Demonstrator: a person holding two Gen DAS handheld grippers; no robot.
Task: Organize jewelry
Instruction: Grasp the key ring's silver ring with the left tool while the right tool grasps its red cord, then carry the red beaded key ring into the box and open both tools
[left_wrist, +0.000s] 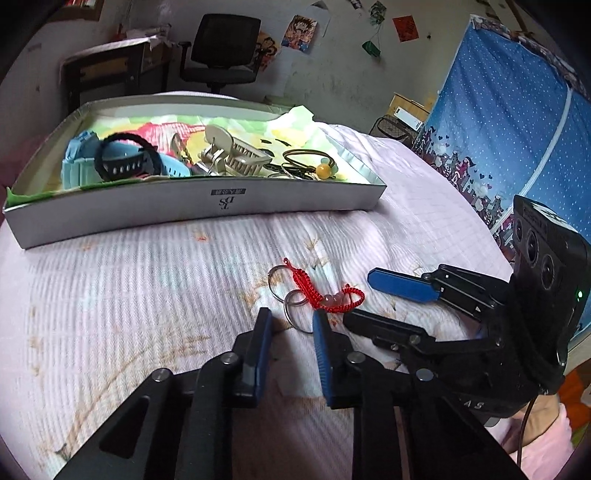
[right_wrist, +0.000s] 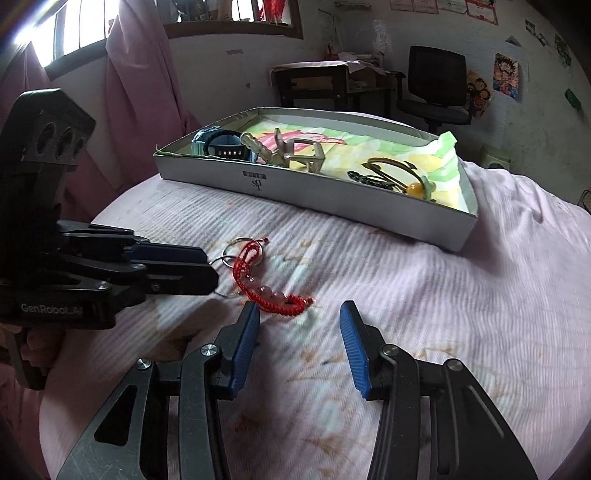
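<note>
A red braided cord bracelet with pink beads (left_wrist: 325, 293) lies on the pink quilt with metal key rings (left_wrist: 295, 306) linked to it; it also shows in the right wrist view (right_wrist: 269, 288). My left gripper (left_wrist: 291, 317) is open, its blue pads on either side of a ring, just short of the bracelet. My right gripper (right_wrist: 299, 314) is open, just behind the bracelet's near end; it also shows in the left wrist view (left_wrist: 373, 299). A shallow white box (left_wrist: 221, 203) behind holds a blue watch (left_wrist: 92, 162), a beige hair claw (left_wrist: 236, 151) and brown hair ties (left_wrist: 310, 158).
The pink quilted bed (right_wrist: 443, 295) carries everything. An office chair (left_wrist: 221, 48) and a dark desk (left_wrist: 107, 70) stand by the far wall. A blue fabric wardrobe (left_wrist: 517, 110) stands right of the bed. Pink curtains (right_wrist: 140, 74) hang to the left.
</note>
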